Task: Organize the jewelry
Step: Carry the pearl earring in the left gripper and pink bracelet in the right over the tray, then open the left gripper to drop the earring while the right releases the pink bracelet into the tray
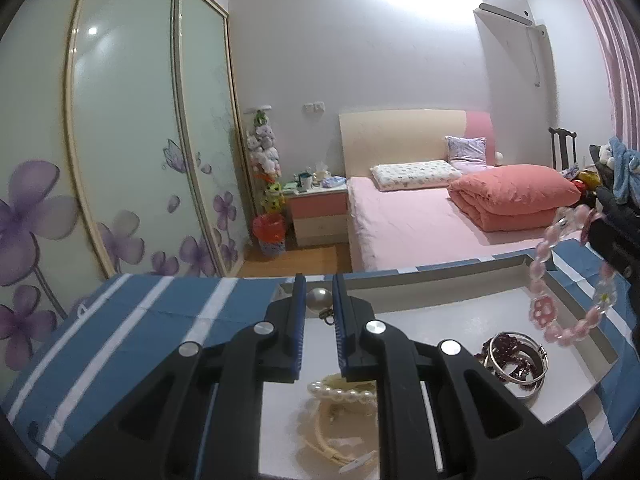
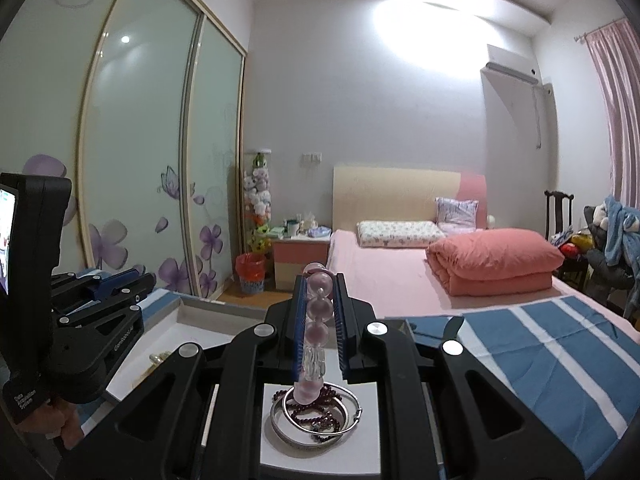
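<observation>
Jewelry is gathered in a shallow white open box (image 1: 448,312) with raised grey-white walls, which lies on a blue-and-white striped cloth (image 1: 132,320) spread over the foot of a pink-sheeted bed (image 1: 408,232) — one walled spot that keeps small pieces from rolling off into the bedding. Inside it, a silver metal bangle (image 2: 316,426) lies flat with a strand of dark garnet-red beads (image 2: 320,420) coiled through it, and a white pearl bracelet (image 1: 340,394) rests beside a cream hair band toward the box's near left. The left hand-held gripper (image 1: 318,304) is nearly closed on a large round pearl pendant (image 1: 319,300), pinched between its blue pads with the small dark loop of its fitting hanging free below; it is held over the box's far left corner, probably so the round pearl can be set down apart from the rest. The right hand-held gripper (image 2: 320,312) is likewise almost closed, clamping a pink bead bracelet with clear faceted beads and a flower charm (image 1: 568,280) by one side — the rest of the ring dangles freely, low over the bangle and garnet strand. Gripping one short run of beads lets the loop hang open rather than bunch up. Whether its lowest bead touches the bangle cannot be told.
</observation>
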